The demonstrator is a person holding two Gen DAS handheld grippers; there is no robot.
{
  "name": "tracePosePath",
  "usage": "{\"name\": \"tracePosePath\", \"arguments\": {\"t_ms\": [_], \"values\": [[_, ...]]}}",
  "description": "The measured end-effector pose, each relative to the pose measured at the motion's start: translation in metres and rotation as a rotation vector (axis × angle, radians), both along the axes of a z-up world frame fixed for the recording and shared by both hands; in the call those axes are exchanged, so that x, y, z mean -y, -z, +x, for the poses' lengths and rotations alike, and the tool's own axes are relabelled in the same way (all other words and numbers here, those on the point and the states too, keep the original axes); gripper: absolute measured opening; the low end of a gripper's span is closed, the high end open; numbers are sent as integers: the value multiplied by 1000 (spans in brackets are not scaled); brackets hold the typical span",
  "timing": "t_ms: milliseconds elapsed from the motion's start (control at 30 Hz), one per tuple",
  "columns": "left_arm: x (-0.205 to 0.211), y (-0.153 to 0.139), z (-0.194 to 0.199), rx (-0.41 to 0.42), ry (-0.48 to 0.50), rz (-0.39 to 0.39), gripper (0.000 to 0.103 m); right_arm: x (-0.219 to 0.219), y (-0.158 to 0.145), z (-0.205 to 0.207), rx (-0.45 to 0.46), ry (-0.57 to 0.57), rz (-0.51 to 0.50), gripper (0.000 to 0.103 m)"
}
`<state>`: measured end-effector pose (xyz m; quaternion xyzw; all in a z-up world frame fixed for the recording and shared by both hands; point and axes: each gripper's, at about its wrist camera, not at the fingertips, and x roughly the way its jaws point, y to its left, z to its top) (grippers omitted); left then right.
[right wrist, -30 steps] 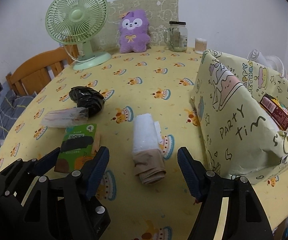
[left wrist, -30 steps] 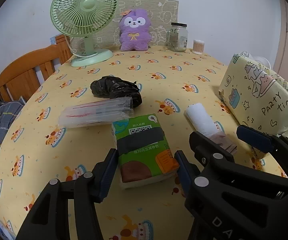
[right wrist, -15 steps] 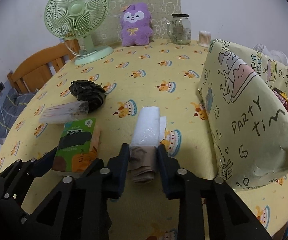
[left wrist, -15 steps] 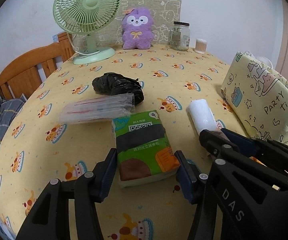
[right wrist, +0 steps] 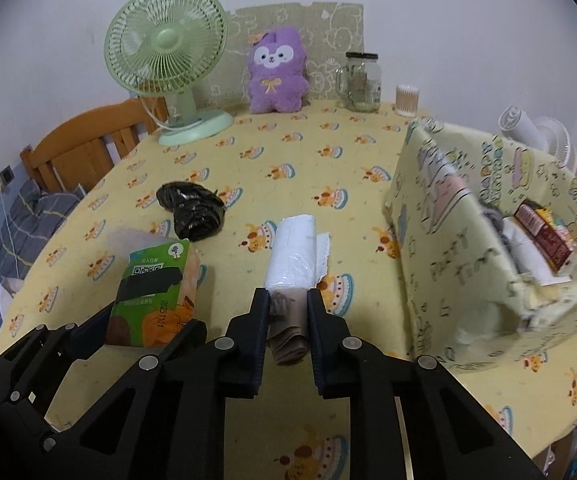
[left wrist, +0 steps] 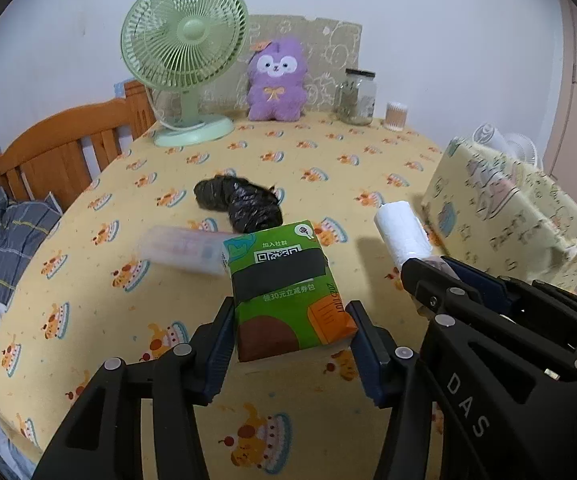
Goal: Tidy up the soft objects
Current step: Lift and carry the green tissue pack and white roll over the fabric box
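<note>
Both grippers have just been closing: left gripper (left wrist: 292,336) now clamps the tissue pack (left wrist: 288,288), right gripper (right wrist: 287,320) the roll (right wrist: 290,264), each lifted off the table (right wrist: 288,168); squashy loads may slip before the box (right wrist: 460,264)

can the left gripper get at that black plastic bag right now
Probably not: the left gripper is shut on the green tissue pack, which sits between it and the black plastic bag.
</note>
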<state>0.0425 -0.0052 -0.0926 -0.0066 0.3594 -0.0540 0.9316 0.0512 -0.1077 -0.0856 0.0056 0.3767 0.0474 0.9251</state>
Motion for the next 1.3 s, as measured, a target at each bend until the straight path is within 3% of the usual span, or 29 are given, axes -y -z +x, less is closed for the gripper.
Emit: {"name": "tracePosePath", "arguments": {"t_ms": [1300], "values": [[32, -104, -15, 184, 51, -10, 55, 32, -114, -24, 186, 71, -9, 21]]}}
